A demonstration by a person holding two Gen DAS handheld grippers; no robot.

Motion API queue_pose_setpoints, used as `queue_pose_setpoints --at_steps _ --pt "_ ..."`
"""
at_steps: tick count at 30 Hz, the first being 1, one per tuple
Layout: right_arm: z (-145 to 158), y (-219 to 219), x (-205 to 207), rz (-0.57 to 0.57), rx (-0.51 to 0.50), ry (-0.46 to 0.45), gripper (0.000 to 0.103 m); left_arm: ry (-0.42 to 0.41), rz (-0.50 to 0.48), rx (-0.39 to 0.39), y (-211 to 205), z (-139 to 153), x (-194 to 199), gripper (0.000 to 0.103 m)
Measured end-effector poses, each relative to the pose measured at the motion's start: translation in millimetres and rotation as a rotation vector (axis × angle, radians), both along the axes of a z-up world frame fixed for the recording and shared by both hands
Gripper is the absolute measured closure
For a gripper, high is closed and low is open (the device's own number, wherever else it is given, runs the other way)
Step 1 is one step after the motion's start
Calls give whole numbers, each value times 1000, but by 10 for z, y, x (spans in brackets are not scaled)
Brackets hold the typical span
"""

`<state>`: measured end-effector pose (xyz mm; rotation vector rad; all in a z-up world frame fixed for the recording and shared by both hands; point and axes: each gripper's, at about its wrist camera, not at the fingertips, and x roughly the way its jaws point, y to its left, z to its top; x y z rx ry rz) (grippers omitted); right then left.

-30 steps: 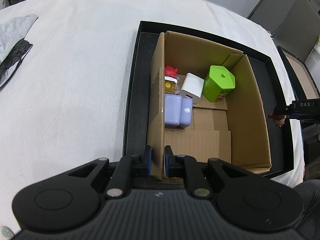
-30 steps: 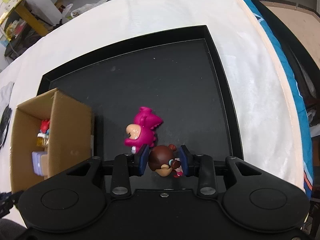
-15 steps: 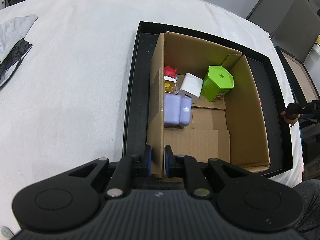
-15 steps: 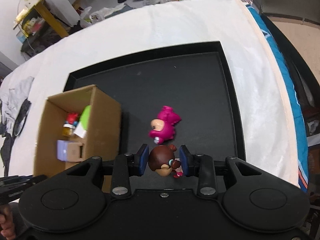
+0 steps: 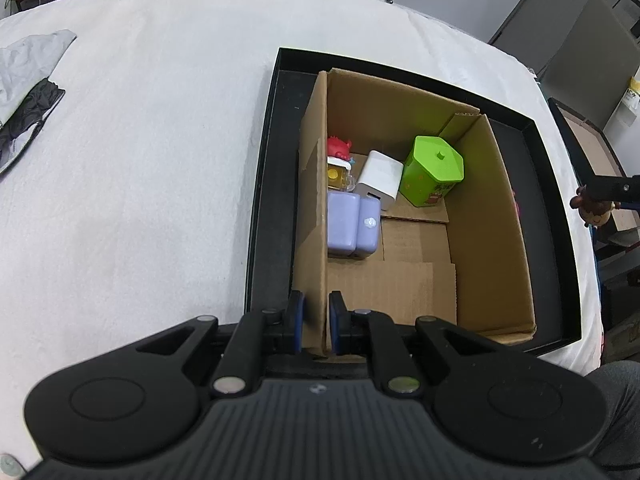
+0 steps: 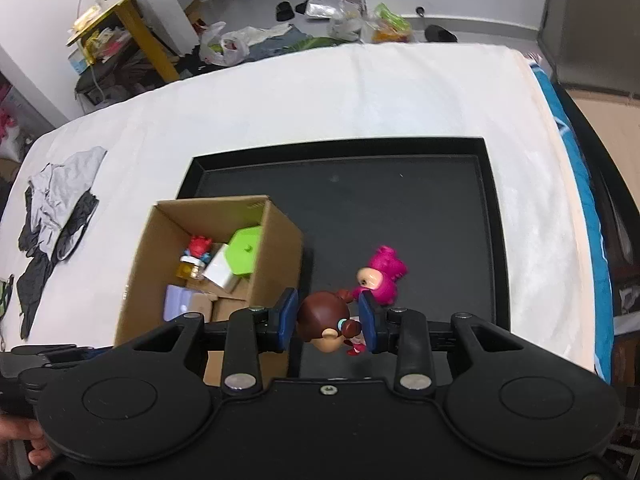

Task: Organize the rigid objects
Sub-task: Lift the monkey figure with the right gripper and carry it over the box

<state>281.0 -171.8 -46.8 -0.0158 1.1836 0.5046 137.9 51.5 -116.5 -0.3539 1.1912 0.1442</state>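
Observation:
My left gripper [image 5: 316, 324] is shut on the near left wall of the open cardboard box [image 5: 314, 208], which stands in a black tray [image 5: 272, 160]. Inside the box are a green lidded tin [image 5: 434, 170], a white cube [image 5: 380, 178], a purple container [image 5: 352, 224] and a red and yellow toy [image 5: 339, 160]. My right gripper [image 6: 327, 322] is shut on a brown-haired doll figure [image 6: 324, 322] and holds it high above the tray, right of the box [image 6: 276, 256]. A pink toy [image 6: 382, 276] lies on the tray floor [image 6: 400, 208].
The tray sits on a white cloth-covered table [image 5: 140, 140]. A grey and black garment [image 6: 56, 208] lies at the table's left side. The table's right edge with blue trim [image 6: 592, 240] is close to the tray. Clutter lies on the floor beyond the table.
My right gripper has risen and shifted left towards the box with the doll figure in it. The left gripper and the box have stayed put.

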Motion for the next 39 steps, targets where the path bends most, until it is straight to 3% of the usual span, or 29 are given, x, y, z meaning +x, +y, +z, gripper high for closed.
queue_pose_setpoints --at_steps 24,39 --pt "4 771 -135 92 12 -1 70 -41 0 -49 84 30 -51 91" --pt "-256 1252 -232 140 -21 43 70 -59 -7 -83 135 21 -65 91"
